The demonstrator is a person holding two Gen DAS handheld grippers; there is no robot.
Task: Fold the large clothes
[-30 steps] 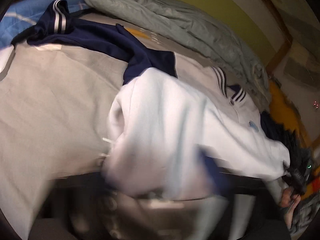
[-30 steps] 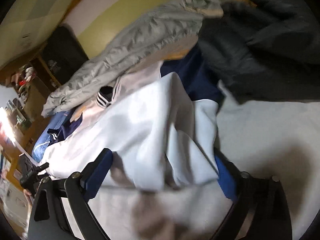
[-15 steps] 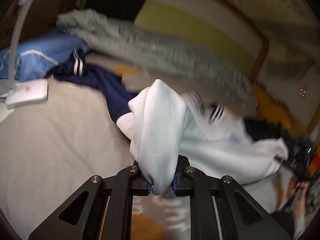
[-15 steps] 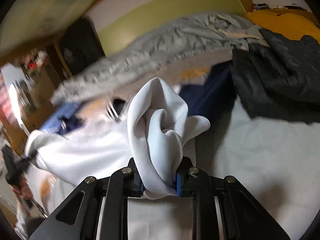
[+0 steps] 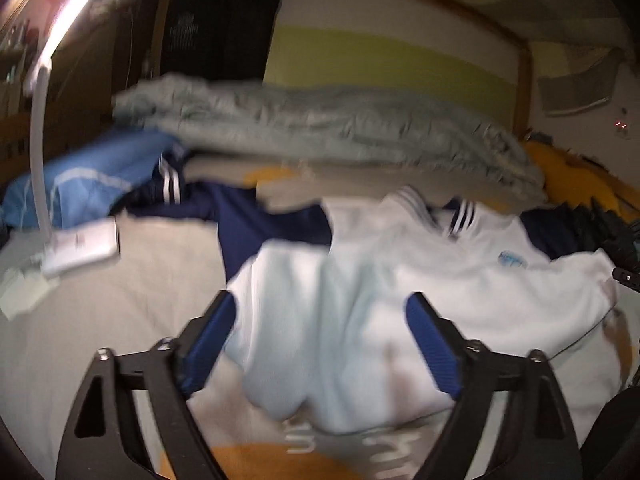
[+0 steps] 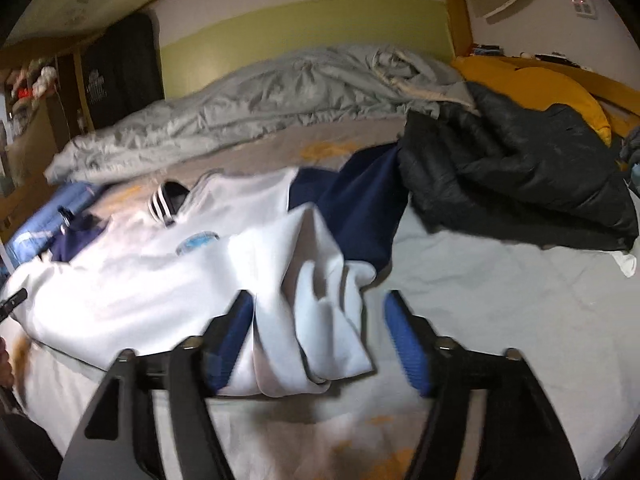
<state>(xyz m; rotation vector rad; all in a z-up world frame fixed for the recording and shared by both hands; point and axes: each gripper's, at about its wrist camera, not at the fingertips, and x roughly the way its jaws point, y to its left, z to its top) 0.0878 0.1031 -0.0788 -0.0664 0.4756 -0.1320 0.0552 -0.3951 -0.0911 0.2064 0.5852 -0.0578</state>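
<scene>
A white sweatshirt with navy sleeves and a striped collar lies on the bed, its lower part bunched into folds. It also shows in the right wrist view. My left gripper is open, its blue pads either side of the bunched white hem, not gripping it. My right gripper is open too, with a rumpled white fold lying between its jaws. The navy sleeve spreads out behind the fold.
A grey duvet lies along the back of the bed by the wall. A black puffer jacket is at the right, a yellow cushion behind it. A blue garment and a white lamp base are at the left.
Half a second ago both grippers were shut on the white fabric, holding it up. Now both have opened and the fabric has dropped onto the bed.
</scene>
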